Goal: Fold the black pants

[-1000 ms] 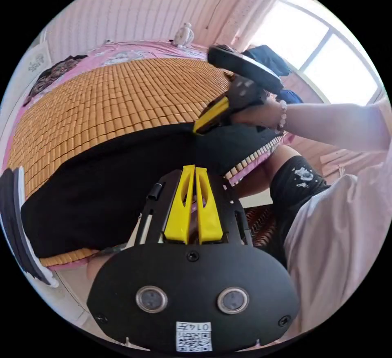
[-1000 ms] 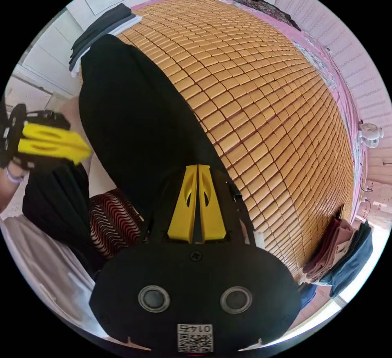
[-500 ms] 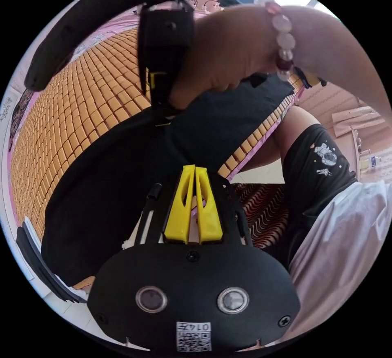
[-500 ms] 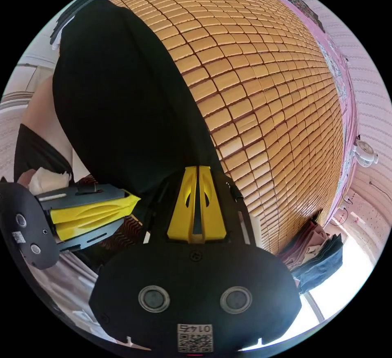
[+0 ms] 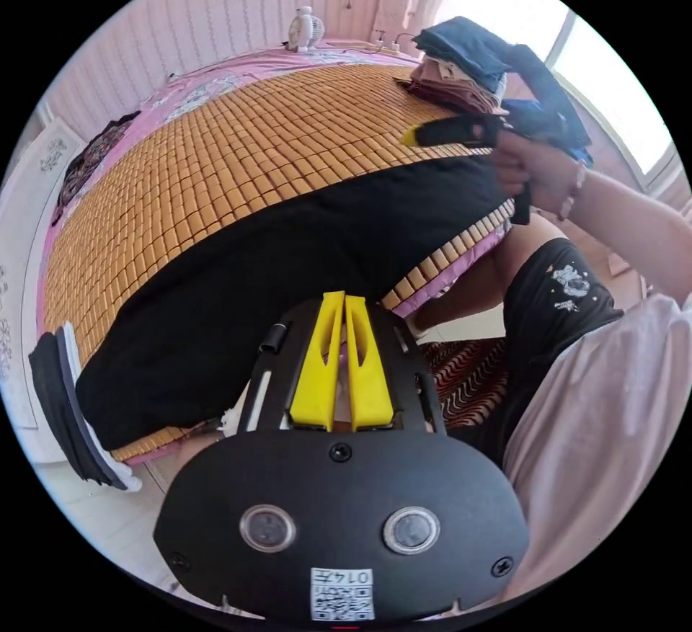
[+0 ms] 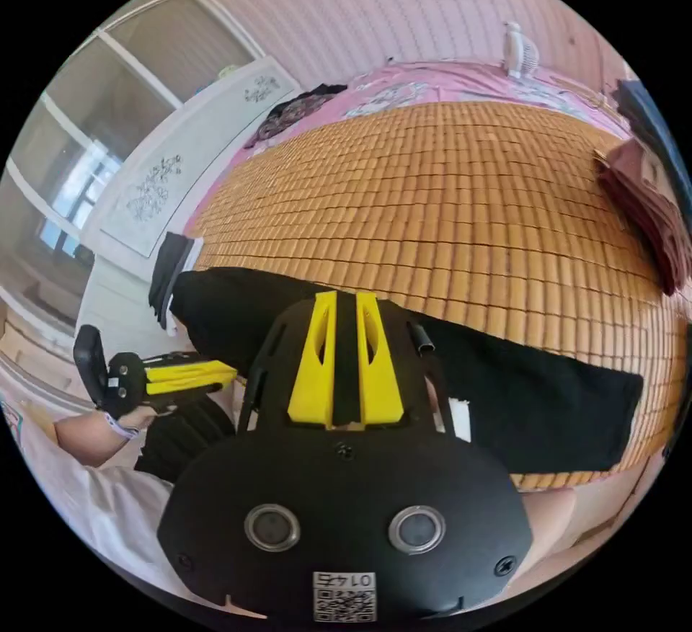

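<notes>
The black pants [image 5: 288,257] lie flat in a long strip along the near edge of the bamboo mat [image 5: 245,149]; they also stretch across the right gripper view [image 6: 533,401]. My left gripper [image 5: 344,297] is shut on nothing, near the pants' front edge, and it hangs off the bed's side [image 6: 220,375] in the right gripper view. A hand holds my right gripper [image 5: 412,135] just above the pants' right end. Its own jaws [image 6: 346,295] stand a narrow gap apart, with nothing held between them.
A pile of folded clothes [image 5: 468,70] sits at the mat's right end. A dark and white folded stack [image 5: 65,401] lies at the left end. A small fan [image 5: 301,21] stands at the back. The person's legs and a striped rug [image 5: 468,380] are beside the bed.
The right gripper has gone from over the middle of the pants to their right end, and its jaws have parted slightly. Both views swung. The pants lie as before.
</notes>
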`<state>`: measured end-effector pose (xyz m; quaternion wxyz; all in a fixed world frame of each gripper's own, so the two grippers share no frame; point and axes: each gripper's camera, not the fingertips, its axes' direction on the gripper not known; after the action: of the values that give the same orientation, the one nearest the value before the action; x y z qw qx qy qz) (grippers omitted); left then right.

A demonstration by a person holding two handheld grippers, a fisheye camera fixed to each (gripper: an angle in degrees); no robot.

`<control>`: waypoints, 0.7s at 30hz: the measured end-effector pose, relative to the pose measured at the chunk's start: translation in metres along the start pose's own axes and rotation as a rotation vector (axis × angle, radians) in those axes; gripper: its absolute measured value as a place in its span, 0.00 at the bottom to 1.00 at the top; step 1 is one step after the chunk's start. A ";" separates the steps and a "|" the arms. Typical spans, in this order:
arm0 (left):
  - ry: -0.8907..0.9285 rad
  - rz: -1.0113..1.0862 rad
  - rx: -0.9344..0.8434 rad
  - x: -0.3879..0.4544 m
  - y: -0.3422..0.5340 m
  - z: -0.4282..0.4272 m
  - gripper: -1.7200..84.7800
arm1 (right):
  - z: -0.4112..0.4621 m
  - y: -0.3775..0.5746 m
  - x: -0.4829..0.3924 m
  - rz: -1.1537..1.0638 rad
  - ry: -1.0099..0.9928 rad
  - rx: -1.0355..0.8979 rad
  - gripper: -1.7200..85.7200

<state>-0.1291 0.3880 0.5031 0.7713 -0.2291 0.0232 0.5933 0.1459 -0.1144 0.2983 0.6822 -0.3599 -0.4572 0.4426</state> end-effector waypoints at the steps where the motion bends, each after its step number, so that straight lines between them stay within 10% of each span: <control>1: 0.003 -0.053 0.003 -0.007 0.004 -0.003 0.01 | -0.019 0.021 0.032 0.043 0.099 0.002 0.12; 10: -0.069 -0.355 -0.076 -0.046 0.015 -0.004 0.01 | -0.103 0.155 0.223 0.556 0.433 -0.035 0.18; 21: -0.135 -0.375 -0.193 -0.050 0.003 0.018 0.01 | -0.110 0.209 0.270 0.540 0.398 -0.100 0.10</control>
<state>-0.1506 0.3499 0.5338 0.8424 -0.2622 -0.1283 0.4529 0.2439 0.2008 0.1582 0.5976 -0.5805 -0.2245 0.5054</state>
